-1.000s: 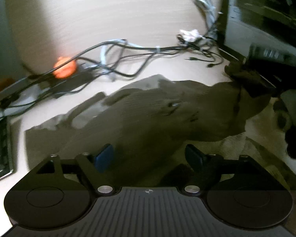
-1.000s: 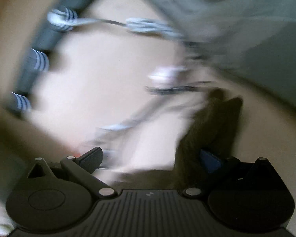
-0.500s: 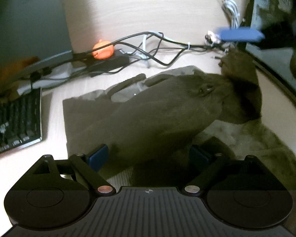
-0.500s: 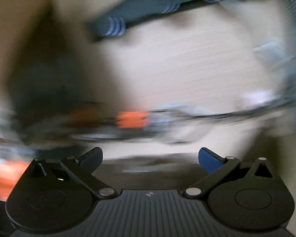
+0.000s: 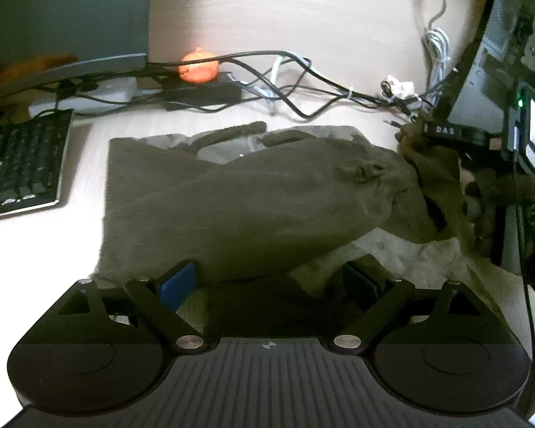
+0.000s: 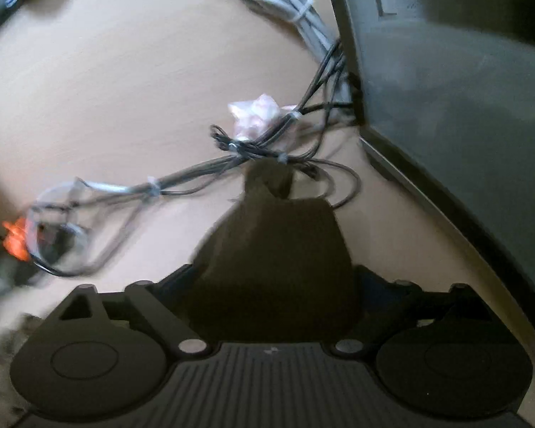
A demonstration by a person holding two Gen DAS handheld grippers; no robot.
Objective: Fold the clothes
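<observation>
A pale wooden worktop [image 5: 303, 18] fills the room's view. At its left lies a dark keyboard [image 5: 18, 164], with a grey monitor [image 5: 60, 10] behind it. Black cables [image 5: 289, 71] run across the back, past an orange ball [image 5: 199, 67]. A white cable coil [image 6: 285, 3] lies near a dark case [image 6: 463, 107]. The light is dim.

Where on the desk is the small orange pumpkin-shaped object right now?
In the left wrist view the orange pumpkin sits at the back of the desk, atop a black power adapter among cables, beyond the brown garment.
</observation>
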